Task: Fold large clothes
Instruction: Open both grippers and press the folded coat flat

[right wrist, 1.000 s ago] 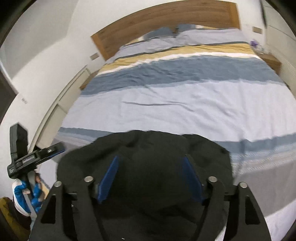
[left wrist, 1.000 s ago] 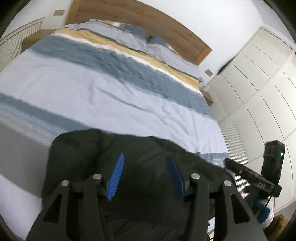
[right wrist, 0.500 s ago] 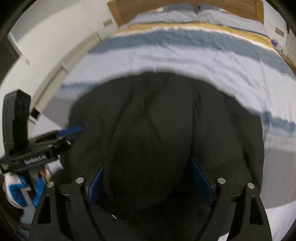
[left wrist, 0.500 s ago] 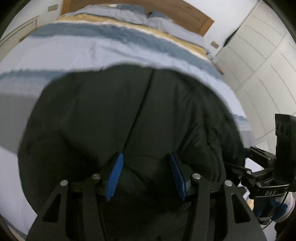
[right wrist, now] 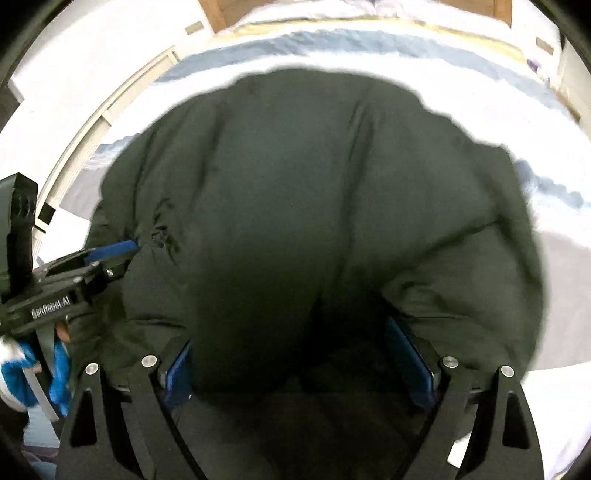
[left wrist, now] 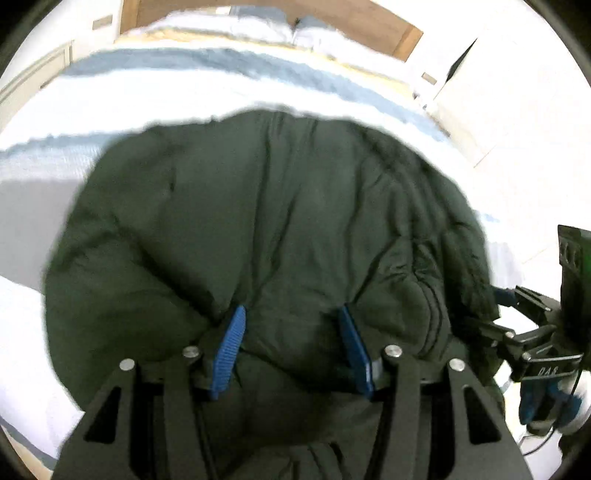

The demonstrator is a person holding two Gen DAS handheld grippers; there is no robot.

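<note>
While the dark padded coat (left wrist: pixel 266 221) lies bunched at the bed's (left wrist: pixel 110 96) near edge, left gripper (left wrist: pixel 291 350) fingers pinch a fold, right gripper (right wrist: pixel 299 365) fingers are opening around slack fabric; folding looks barely started.

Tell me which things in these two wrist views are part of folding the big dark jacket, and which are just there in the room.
Part of the job:
- dark padded jacket
- left gripper, pads pressed into a jacket fold
- right gripper, jaws opening, jacket bulk between them
- striped bed cover, the surface under the jacket

Just there:
- wooden headboard
- white wardrobe doors
</note>
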